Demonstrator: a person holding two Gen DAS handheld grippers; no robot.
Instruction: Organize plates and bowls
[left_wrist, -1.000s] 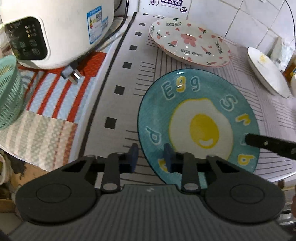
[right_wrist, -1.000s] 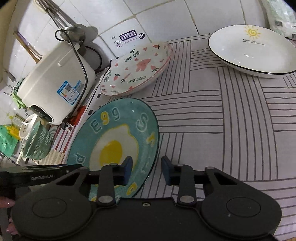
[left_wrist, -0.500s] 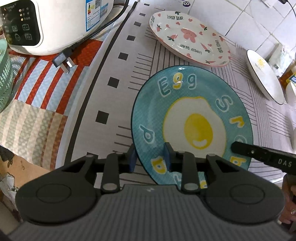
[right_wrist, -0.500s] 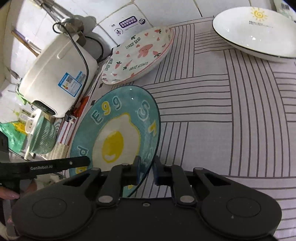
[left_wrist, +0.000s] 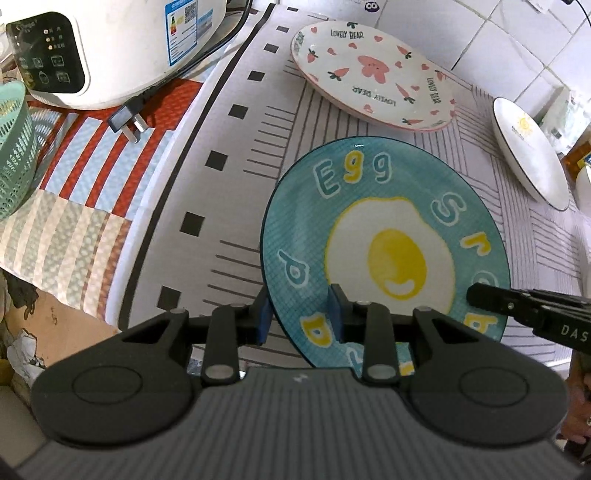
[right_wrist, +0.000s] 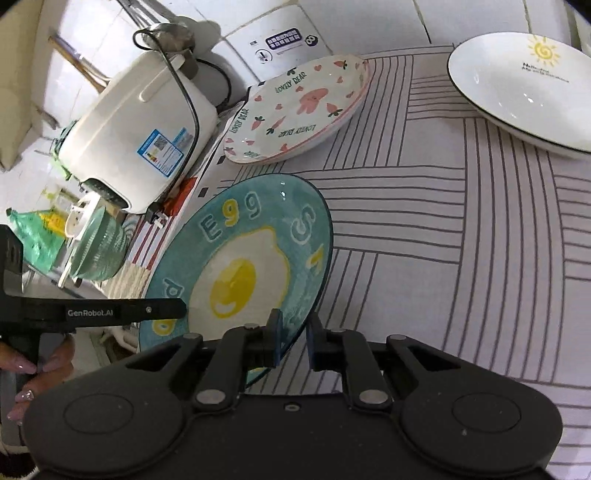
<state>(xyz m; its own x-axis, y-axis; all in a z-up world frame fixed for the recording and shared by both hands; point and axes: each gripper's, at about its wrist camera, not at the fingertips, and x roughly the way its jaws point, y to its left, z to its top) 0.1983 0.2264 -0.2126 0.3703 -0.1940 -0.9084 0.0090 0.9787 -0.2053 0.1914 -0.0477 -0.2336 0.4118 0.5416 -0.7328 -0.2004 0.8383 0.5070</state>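
A teal plate with a fried-egg picture is lifted and tilted above the striped mat. My left gripper has its jaws on either side of the plate's near left rim, with a gap still showing. My right gripper is shut on the same teal plate at its near right rim. A pink-patterned "Lovely Bear" plate lies behind it, also in the right wrist view. A white plate with a sun lies at the far right and also shows in the right wrist view.
A white rice cooker stands at the back left with its plug on a striped cloth. A green mesh basket is at the left edge. The tiled wall runs behind the plates.
The teal plate has been lifted off the mat and tilted. My right gripper closed on its rim. My left gripper stayed around the left rim.
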